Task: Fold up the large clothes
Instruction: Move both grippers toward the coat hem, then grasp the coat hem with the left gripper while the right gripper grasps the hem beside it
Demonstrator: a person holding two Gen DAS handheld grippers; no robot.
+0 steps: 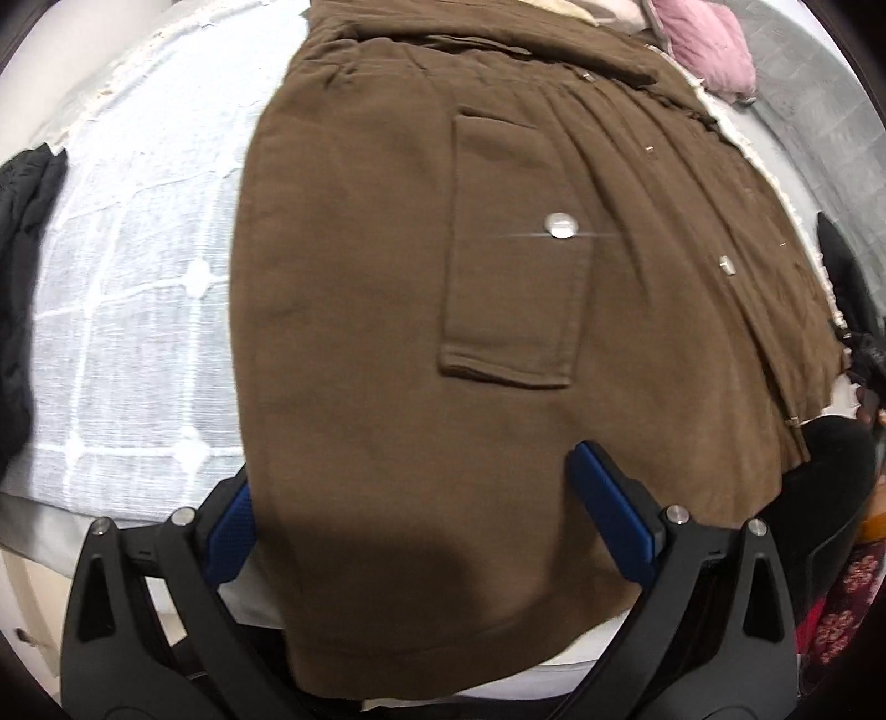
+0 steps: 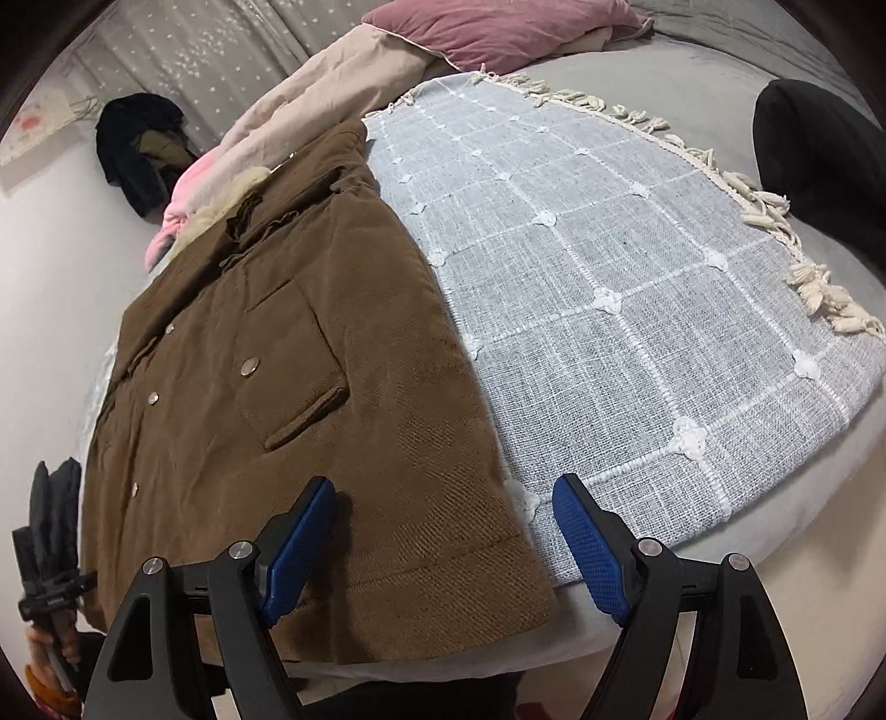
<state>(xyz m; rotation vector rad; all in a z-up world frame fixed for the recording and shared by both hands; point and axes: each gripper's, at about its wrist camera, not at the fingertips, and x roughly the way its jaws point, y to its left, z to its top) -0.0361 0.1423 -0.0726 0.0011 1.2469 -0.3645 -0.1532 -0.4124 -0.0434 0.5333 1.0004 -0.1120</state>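
Note:
A brown coat (image 1: 387, 310) with metal snaps and a flap pocket lies flat on a pale blue checked blanket (image 1: 133, 310), its hem hanging toward me over the bed edge. It also shows in the right wrist view (image 2: 310, 387), on the blanket's (image 2: 637, 288) left side. My left gripper (image 1: 421, 498) is open, its blue pads either side of the coat's lower panel, the left pad at the coat's side edge. My right gripper (image 2: 443, 543) is open above the coat's near right hem corner. Neither holds cloth.
A pink pillow (image 2: 498, 22) and a beige quilt (image 2: 332, 88) lie at the head of the bed. Black clothing (image 2: 138, 144) lies far left, and a dark item (image 2: 819, 155) at far right. The other gripper (image 2: 50, 554) shows at lower left.

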